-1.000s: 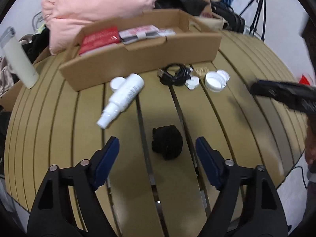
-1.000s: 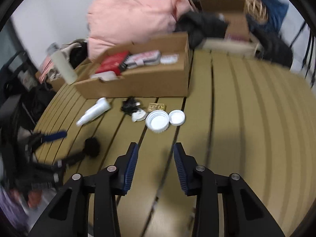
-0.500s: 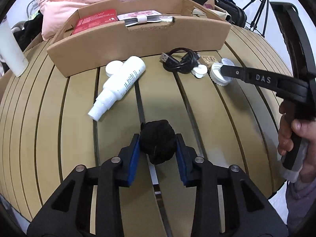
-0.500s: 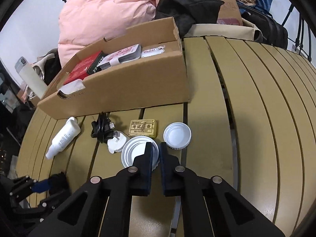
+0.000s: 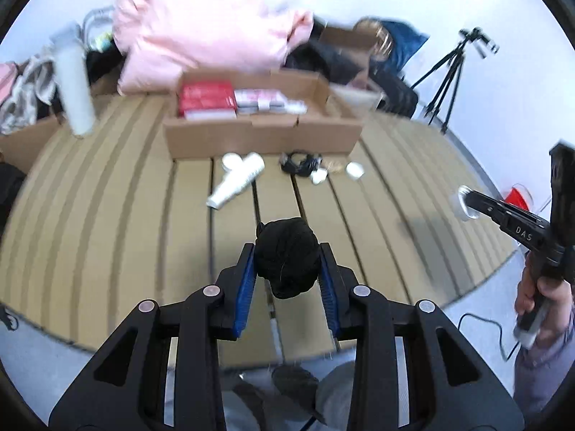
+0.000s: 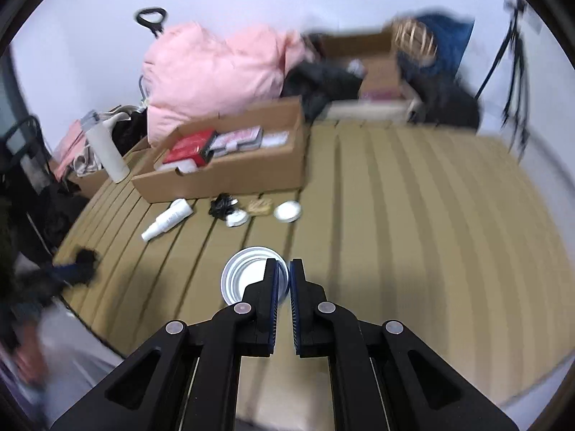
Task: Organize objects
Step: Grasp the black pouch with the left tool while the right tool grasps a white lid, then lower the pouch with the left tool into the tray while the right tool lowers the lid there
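Both claws are loaded. Nearest the lens, the left gripper (image 5: 287, 262) has its blue-padded fingers (image 5: 246, 280) pressed against either side of a black ball of soft fabric (image 5: 286, 256), which bulges between them; a side squeeze suits something so yielding. It seems lifted off the slatted tan wooden table (image 5: 125, 215), though blur makes the gap hard to judge. The right gripper (image 6: 283, 287) is nearly shut, its jaws pinching the rim of a round white shallow lid (image 6: 244, 276) — an edge grip, probably because the lid is too flat to take any other way.

Farther out on the slats lie the things not yet sorted: a white plastic bottle on its side (image 5: 237, 181), a black coiled cable (image 5: 300, 163) and a smaller white cap (image 6: 287, 211), all just in front of the open brown cardboard box (image 5: 262, 133). That box already holds a red packet (image 5: 206, 98) and flat pale packs, so it is likely where both held items belong. Behind it sits a pink padded coat (image 5: 205, 28).
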A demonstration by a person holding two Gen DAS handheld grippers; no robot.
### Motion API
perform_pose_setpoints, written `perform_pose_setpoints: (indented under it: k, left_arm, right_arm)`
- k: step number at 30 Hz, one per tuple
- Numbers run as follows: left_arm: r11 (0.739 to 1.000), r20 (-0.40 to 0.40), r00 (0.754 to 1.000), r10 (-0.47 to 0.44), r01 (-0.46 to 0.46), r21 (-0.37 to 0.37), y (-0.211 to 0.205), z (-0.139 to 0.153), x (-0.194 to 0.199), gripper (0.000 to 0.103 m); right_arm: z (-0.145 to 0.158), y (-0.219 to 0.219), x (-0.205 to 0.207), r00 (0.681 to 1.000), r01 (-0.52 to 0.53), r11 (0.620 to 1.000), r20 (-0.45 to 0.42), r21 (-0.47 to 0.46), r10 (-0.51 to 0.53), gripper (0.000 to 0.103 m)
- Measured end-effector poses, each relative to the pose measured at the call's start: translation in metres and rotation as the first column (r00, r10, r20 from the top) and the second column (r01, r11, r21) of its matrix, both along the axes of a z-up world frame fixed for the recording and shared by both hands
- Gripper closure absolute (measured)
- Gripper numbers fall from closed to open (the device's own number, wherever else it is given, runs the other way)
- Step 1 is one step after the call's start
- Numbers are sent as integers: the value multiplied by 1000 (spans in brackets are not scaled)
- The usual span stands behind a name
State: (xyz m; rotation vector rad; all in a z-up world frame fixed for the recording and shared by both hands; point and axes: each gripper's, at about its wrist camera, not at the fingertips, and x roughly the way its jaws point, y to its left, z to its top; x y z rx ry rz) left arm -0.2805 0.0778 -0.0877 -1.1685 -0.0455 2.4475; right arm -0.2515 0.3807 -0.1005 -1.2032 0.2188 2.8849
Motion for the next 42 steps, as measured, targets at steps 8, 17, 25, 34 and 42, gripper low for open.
perform_pose_setpoints:
  k: [8,17,25,34,42]
  left_arm:
    - [996,-91,993,69,-64,55,-43,106,39,73]
    - [993,-23,999,37,-34,109,5,180,-47,73]
    - [998,112,994,-8,0,68,93,159,-192,73]
    - [994,358,933,26,-63,92,142,14,-351,73]
    - [992,417,906,73,-109,64,160,-58,-414,53]
  right_arm:
    - [95,39,87,990,69,994,-126,86,-58,96]
    - [162,34,45,983,-26,999,-180,44,34,96]
    - [183,15,-123,982,-176,984,-77,-18,174,96]
    - [56,25,-334,974,-98,990,194,-99,116,96]
    - [-34,27,-398,962,-48,992,261,-115,76,96]
